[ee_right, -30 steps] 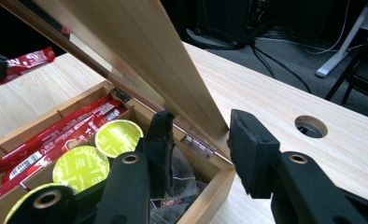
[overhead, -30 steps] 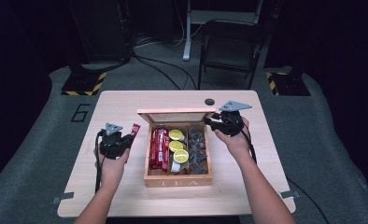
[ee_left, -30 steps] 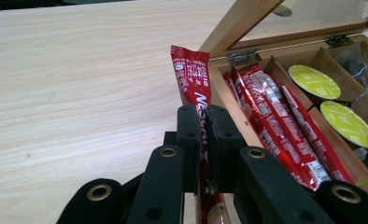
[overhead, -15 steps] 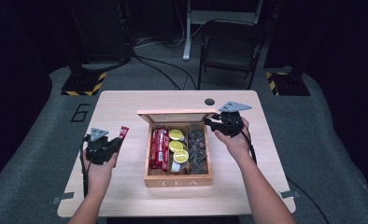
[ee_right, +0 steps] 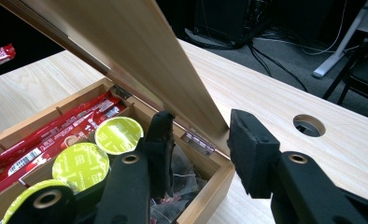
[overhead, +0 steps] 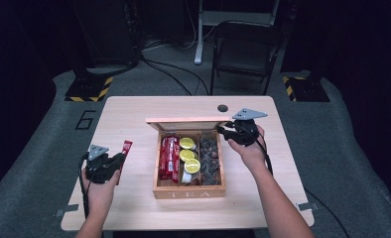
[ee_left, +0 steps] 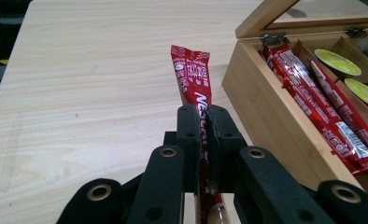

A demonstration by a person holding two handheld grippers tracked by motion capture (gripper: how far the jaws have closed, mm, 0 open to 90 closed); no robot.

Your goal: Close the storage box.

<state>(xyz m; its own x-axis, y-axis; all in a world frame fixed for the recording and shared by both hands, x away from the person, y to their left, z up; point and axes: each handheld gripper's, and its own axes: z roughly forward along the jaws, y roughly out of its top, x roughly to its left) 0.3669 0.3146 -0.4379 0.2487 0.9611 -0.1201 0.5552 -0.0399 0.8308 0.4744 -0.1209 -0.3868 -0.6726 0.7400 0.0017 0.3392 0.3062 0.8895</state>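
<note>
Lid of the tea box is propped up by the right gripper, jaws part-open astride its edge, so the compartments stay reachable. Left gripper is clamped tight on a red coffee stick, out over the table left of the box, apparently pulled for unloading. More sticks remain in the left compartment.

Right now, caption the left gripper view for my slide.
Left gripper clamps a red Nescafé stick above the table, beside the open tea box.
</note>
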